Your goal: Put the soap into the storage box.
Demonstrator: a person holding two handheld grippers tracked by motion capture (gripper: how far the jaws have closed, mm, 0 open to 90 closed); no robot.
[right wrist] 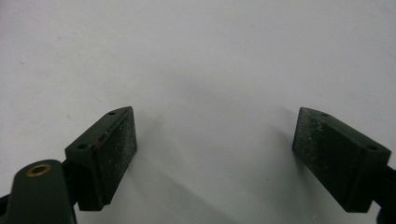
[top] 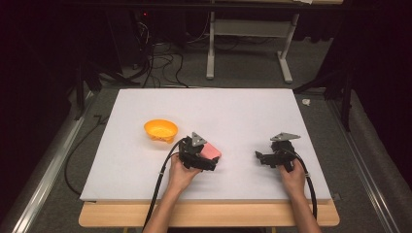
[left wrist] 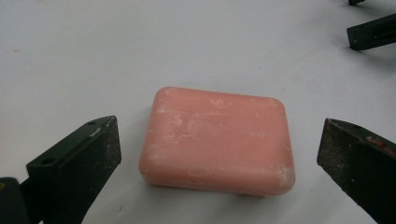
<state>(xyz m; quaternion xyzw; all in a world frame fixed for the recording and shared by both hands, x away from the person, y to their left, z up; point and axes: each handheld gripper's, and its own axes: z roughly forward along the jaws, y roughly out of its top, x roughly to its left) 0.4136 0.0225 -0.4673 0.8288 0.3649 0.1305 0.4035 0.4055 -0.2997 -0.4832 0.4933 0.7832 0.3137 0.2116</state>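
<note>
A pink bar of soap (left wrist: pixel 217 126) lies flat on the white board, its top scuffed pale. My left gripper (left wrist: pixel 218 144) stands open around it, one black jaw on each side, with clear gaps to the soap. From above, the soap (top: pixel 213 151) shows just right of the left gripper (top: pixel 206 160), which a hand holds near the middle of the board. My right gripper (top: pixel 262 158) rests further right in the other hand. Its jaws (right wrist: pixel 215 128) are wide open over bare white surface with nothing between them.
An orange bowl (top: pixel 161 129) sits on the white board (top: pixel 243 107) left of and beyond the left gripper. The right gripper's jaws (left wrist: pixel 373 31) show at the top right of the left gripper view. A wooden table edge (top: pixel 209 213) runs along the front.
</note>
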